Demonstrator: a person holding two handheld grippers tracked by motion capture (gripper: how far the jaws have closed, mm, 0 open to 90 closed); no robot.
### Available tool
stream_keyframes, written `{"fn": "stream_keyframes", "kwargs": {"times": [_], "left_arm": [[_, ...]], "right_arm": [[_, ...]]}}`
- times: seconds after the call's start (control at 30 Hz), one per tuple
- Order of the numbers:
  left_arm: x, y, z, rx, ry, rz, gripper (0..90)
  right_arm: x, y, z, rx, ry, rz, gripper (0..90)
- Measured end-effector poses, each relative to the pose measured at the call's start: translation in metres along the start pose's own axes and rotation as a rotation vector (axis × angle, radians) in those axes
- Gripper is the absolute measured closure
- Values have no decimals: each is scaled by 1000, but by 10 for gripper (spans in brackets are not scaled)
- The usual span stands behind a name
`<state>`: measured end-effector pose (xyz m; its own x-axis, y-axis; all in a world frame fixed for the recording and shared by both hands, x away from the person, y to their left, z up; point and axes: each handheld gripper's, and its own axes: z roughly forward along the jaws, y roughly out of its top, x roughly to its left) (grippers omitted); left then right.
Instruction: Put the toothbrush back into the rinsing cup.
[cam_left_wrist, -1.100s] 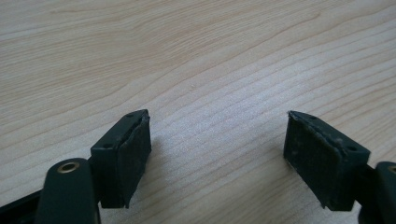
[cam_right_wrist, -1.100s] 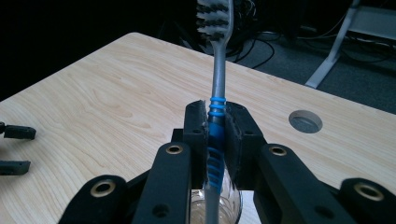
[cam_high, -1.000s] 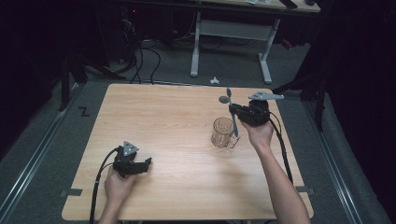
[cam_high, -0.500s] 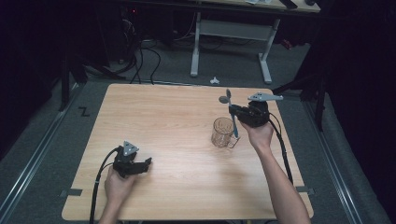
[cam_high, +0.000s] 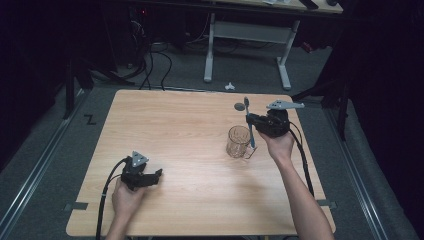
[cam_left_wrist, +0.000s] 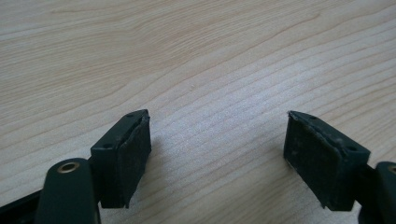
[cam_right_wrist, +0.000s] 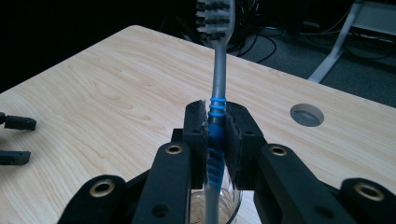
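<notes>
Right gripper view: the fingers of the right gripper are clamped on the blue ribbed grip of a grey-and-blue toothbrush, held upright with its lower end inside the clear glass mug. The handle should be kept vertical and centred over the mug's mouth, then lowered before release. The left gripper is rested wide apart on the pale wooden worktop, well apart from the mug.

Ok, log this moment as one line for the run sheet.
right claw: shut on toothbrush, upright, lower end in glass mug | left claw: open, empty, low over table
</notes>
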<state>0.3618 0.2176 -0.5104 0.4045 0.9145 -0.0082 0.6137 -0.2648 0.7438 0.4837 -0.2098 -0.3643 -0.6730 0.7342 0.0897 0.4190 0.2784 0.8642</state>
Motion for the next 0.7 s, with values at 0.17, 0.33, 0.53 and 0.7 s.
{"fn": "stream_keyframes", "kwargs": {"times": [0.17,0.33,0.53,0.7], "left_arm": [[0,0,0,-1,1,0,236],[0,0,0,0,0,0,237],[0,0,0,0,0,0,236],[0,0,0,0,0,0,237]], "right_arm": [[-1,-1,-2,3,1,2,798],[-1,-2,-3,7,0,-1,798],[-2,-5,-5,10,0,3,798],[-2,-6,-6,8,-3,6,798]]}}
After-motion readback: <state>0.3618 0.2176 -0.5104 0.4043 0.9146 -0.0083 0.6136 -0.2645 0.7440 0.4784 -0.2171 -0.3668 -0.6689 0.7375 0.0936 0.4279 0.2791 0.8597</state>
